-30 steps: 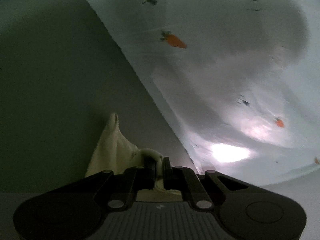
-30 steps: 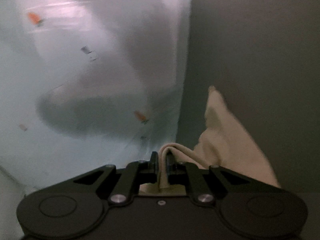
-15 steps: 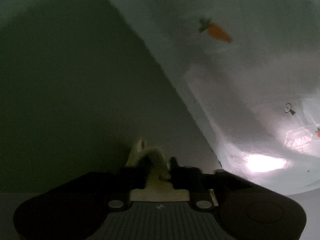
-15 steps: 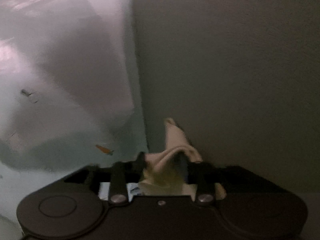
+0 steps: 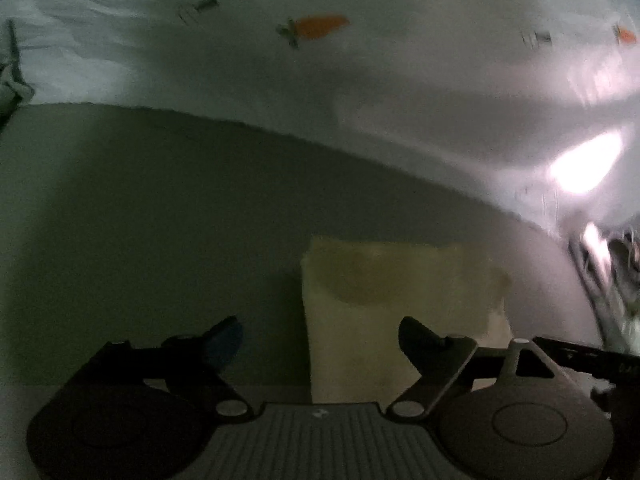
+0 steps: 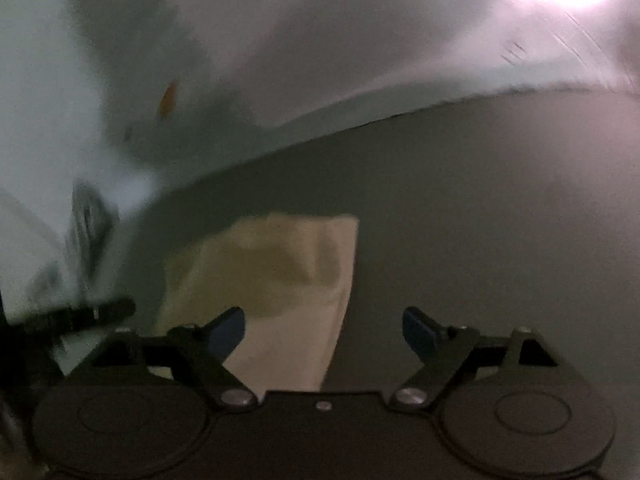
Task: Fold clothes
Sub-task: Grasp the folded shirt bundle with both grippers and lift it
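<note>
A cream cloth (image 5: 400, 308) lies flat as a folded rectangle on a grey-green surface (image 5: 140, 220). My left gripper (image 5: 320, 334) hovers over the cloth's left edge. Its jaws are opening wide, and no pad presses on the fabric. In the right wrist view the same cream cloth (image 6: 272, 276) lies below and to the left of the gap. My right gripper (image 6: 324, 328) hangs over the cloth's right edge, its jaws opening too and holding nothing. Blue pads (image 6: 228, 330) show on the fingers.
A white sheet with small carrot prints (image 5: 320, 28) spreads beyond the grey-green surface, with a bright glare (image 5: 584, 160) on it. A black part of the other gripper shows at the right edge (image 5: 580, 356), and likewise at the left edge (image 6: 88, 312).
Both grippers were shut on bunched corners of the cream cloth; they have let go and spread wide. The cloth now lies flat and folded. Both views have rolled.
</note>
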`<move>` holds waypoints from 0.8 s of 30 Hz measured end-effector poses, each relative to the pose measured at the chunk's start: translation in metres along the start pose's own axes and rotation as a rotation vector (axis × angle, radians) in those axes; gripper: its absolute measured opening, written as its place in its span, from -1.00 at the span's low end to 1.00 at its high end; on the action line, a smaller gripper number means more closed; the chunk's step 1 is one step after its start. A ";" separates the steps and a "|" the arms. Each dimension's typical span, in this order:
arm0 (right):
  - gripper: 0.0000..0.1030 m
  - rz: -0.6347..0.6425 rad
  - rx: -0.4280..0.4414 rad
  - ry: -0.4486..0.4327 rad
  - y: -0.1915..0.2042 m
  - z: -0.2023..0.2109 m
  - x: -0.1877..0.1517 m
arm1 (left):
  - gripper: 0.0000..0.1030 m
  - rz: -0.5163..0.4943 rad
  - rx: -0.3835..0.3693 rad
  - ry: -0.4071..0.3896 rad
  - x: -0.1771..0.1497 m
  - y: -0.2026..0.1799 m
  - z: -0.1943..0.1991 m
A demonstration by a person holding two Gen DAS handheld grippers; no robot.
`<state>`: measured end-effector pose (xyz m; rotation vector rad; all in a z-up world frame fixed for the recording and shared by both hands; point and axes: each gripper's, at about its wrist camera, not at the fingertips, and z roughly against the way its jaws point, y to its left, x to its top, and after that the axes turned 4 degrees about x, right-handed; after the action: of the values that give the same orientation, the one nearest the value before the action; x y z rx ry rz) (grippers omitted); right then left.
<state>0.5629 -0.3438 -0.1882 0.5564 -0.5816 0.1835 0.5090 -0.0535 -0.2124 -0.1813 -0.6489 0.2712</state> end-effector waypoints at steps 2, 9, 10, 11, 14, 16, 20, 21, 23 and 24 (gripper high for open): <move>0.81 0.055 -0.005 0.019 0.009 -0.007 -0.006 | 0.78 -0.005 -0.018 0.018 -0.004 -0.001 -0.007; 0.78 0.067 0.019 0.045 0.004 -0.036 -0.007 | 0.78 0.037 -0.074 0.037 0.003 0.002 -0.038; 0.73 0.070 0.029 0.044 0.003 -0.038 -0.004 | 0.76 0.045 -0.089 0.035 0.006 0.002 -0.042; 0.70 0.071 0.037 0.042 0.004 -0.039 -0.001 | 0.75 0.047 -0.101 0.034 0.009 0.001 -0.047; 0.60 0.077 0.063 0.040 0.001 -0.047 0.007 | 0.68 0.044 -0.132 0.013 0.014 -0.001 -0.058; 0.54 0.099 0.072 0.037 0.003 -0.055 0.013 | 0.64 0.052 -0.152 -0.008 0.015 -0.001 -0.061; 0.28 0.132 0.100 0.035 0.008 -0.067 0.021 | 0.38 0.101 -0.195 -0.035 0.018 -0.001 -0.068; 0.15 0.122 0.113 0.033 0.008 -0.069 0.021 | 0.28 0.118 -0.206 -0.039 0.018 0.000 -0.069; -0.14 0.086 0.148 0.034 0.007 -0.072 0.021 | -0.06 0.159 -0.222 -0.041 0.017 0.000 -0.072; -0.27 0.056 0.164 0.031 0.005 -0.072 0.021 | -0.24 0.179 -0.244 -0.026 0.016 0.001 -0.073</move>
<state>0.6119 -0.2998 -0.2239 0.6954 -0.5553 0.2941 0.5657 -0.0534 -0.2608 -0.4719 -0.6914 0.3665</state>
